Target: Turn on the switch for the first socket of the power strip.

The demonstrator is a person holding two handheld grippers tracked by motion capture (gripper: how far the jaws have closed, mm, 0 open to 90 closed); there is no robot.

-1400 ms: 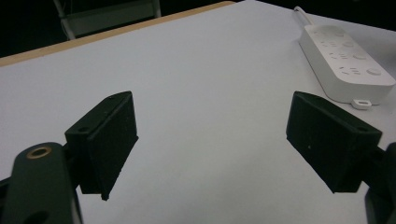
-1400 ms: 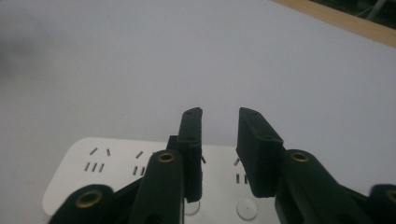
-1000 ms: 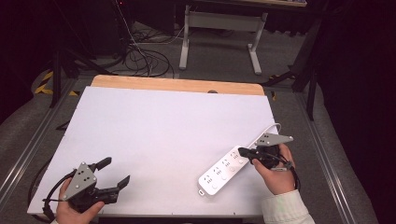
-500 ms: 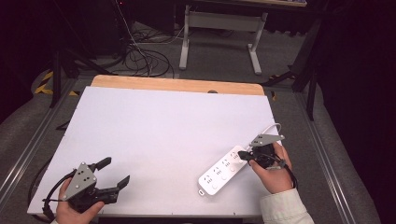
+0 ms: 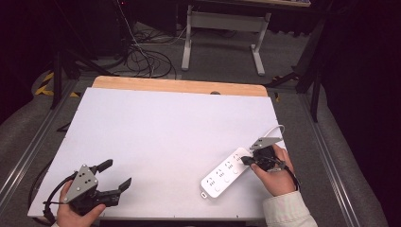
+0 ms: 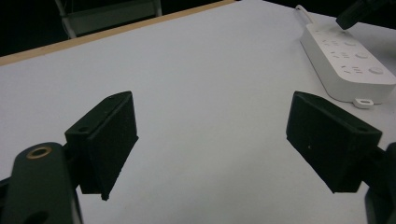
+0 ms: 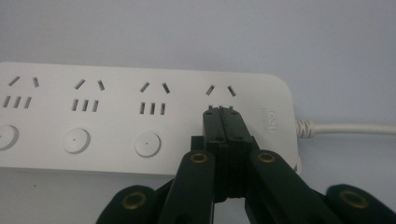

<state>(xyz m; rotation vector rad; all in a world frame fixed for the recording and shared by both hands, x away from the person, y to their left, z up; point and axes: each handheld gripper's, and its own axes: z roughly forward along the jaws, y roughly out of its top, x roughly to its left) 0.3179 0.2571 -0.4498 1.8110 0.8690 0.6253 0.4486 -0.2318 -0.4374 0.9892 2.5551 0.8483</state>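
A white power strip point(image 5: 223, 173) with several sockets and round buttons lies at the near right of the white table point(image 5: 165, 127), its white cable point(image 5: 276, 129) curling off to the right. My right gripper point(image 5: 245, 160) is shut with nothing between its jaws. Its tips rest over the socket nearest the cable end of the power strip point(image 7: 140, 107). In the right gripper view the shut tips point(image 7: 223, 112) cover the spot where that socket's button would be. My left gripper point(image 5: 116, 174) hovers open at the near left corner, jaws wide and empty point(image 6: 212, 135). Far right in that view lies the strip point(image 6: 348, 60).
The table has a wooden strip point(image 5: 179, 86) along its far edge. Beyond it on the dark floor are tangled cables point(image 5: 142, 56) and a grey metal stand point(image 5: 222, 28). Metal rails run along both sides of the table.
My right gripper has shifted slightly toward the near edge, its shut tips lower over the strip's cable end. The left gripper and the strip have not moved.
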